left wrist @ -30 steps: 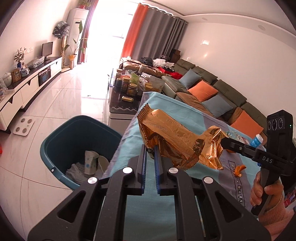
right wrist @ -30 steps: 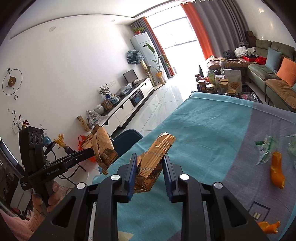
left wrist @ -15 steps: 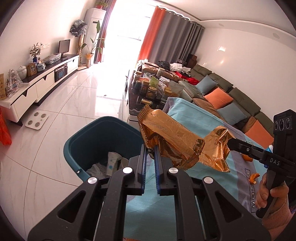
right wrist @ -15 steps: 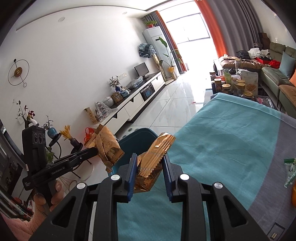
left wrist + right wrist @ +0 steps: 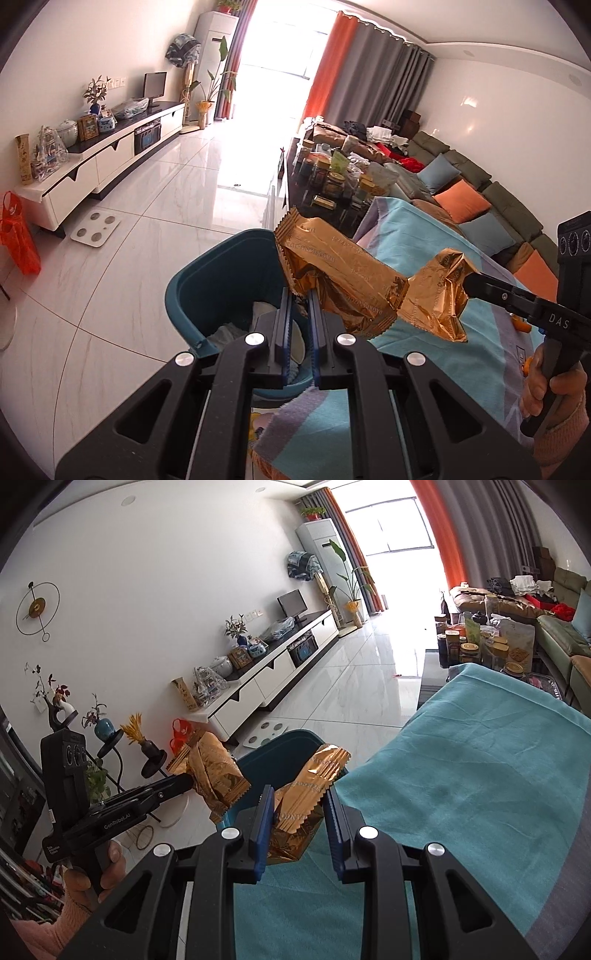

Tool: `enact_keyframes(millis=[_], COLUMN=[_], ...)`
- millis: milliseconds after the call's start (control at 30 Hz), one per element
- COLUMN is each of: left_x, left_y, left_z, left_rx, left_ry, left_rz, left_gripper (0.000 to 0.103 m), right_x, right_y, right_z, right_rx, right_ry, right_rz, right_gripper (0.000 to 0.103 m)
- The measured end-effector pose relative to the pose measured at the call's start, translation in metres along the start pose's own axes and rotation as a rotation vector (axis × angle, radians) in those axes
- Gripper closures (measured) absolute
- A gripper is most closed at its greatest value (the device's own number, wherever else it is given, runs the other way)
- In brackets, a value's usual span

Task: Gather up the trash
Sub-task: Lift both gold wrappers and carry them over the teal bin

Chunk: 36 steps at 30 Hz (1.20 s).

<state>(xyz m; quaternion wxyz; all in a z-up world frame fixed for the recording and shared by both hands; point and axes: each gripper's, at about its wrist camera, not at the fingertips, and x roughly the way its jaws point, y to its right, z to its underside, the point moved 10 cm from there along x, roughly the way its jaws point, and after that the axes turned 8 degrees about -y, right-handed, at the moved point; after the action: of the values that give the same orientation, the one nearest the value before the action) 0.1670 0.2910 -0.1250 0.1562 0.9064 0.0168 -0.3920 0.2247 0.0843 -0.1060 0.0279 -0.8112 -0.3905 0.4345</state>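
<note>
- Wrappers: two gold ones, both held above the teal bin [image 5: 192, 295] beside the tabletop [image 5: 480, 757].
- Left gripper [image 5: 300, 295] pinches long wrapper [image 5: 332, 266].
- Right gripper [image 5: 301, 794] clamps crumpled wrapper [image 5: 306, 794].

Right tool [image 5: 299, 805] grips gold wrapper [image 5: 306, 805] (crumpled) above teal bin [image 5: 284, 753].

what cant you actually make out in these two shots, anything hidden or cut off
- Left wrist view: most of what lies in the blue bin is hidden by the left gripper and its gold wrapper.
- Left wrist view: the wrapper's print is too small and creased to read.
- Right wrist view: the bin's inside is hidden behind the right gripper and its crumpled wrapper.
- Both views: the person is cut off at the frame edge.
</note>
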Motion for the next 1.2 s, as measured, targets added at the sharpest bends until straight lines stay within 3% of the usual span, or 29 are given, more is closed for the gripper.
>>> enact_keyframes(millis=[633,1200], left_x=[0.027,0.058], left_y=[-0.035,-0.036], left_z=[0.005,0.006], left_rx=[-0.060,-0.068], left_ry=[-0.054,-0.083], left_rz=[-0.072,-0.142], left_gripper=[0.094,0.094], right_x=[0.048,0.091], right_y=[-0.019,-0.035], right_z=[-0.007,-0.008], right_rx=[-0.053,-0.086], right_ry=[-0.081,-0.152], right_rz=[0.031,0.050], right_gripper=[0.078,0.078])
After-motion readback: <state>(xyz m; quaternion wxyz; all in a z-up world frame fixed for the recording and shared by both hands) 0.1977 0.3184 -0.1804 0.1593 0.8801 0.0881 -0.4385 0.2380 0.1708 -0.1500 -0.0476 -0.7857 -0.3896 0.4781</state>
